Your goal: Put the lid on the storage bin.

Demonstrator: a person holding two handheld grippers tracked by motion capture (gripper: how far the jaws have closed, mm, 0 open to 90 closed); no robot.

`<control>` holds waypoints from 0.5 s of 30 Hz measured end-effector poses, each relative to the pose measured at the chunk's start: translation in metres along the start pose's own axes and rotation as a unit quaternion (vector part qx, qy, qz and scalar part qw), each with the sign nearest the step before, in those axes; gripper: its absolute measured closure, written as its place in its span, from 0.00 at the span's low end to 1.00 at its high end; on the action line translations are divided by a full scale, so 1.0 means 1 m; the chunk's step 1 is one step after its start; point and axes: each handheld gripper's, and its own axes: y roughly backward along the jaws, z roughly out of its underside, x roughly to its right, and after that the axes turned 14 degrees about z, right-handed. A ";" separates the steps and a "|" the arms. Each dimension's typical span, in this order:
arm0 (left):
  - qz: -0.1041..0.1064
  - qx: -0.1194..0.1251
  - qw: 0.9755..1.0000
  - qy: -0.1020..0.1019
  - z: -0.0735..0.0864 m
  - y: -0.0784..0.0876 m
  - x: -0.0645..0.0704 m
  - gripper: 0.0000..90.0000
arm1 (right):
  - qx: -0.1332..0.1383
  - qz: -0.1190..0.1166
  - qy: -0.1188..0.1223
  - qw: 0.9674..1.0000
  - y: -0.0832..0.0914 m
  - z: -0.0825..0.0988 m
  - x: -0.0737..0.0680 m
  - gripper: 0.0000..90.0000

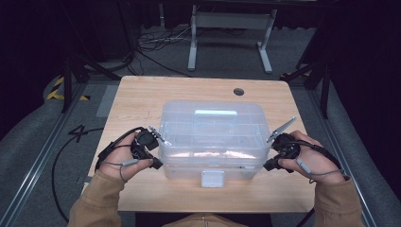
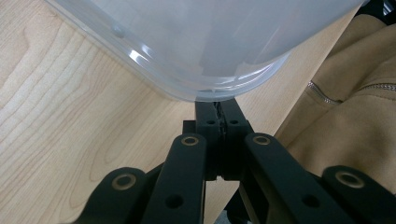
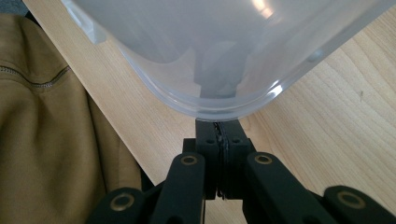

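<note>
My left gripper (image 2: 219, 109) and right gripper (image 3: 219, 128), jaws pressed together on nothing, flank the clear plastic storage box (image 1: 212, 137) mid-table (image 1: 142, 94); it looks light, slippery, slightly flexible, best lifted under its side rims.

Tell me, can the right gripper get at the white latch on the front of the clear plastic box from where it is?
Probably yes. The right gripper, jaws shut, sits at the box's near right corner, and bare table lies between it and the latch.
</note>
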 end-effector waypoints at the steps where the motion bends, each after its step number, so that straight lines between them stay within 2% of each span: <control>1: 0.000 -0.001 1.000 0.000 0.000 0.000 0.000 0.99 | 0.000 0.000 0.000 1.000 0.000 0.000 0.000 0.98; 10: -0.007 -0.017 1.000 0.004 0.001 -0.003 -0.001 0.98 | -0.010 -0.002 0.004 1.000 -0.001 0.001 0.000 0.98; 15: -0.004 -0.013 1.000 0.001 0.003 -0.002 -0.003 0.98 | -0.013 -0.003 0.004 1.000 -0.002 0.002 0.000 0.98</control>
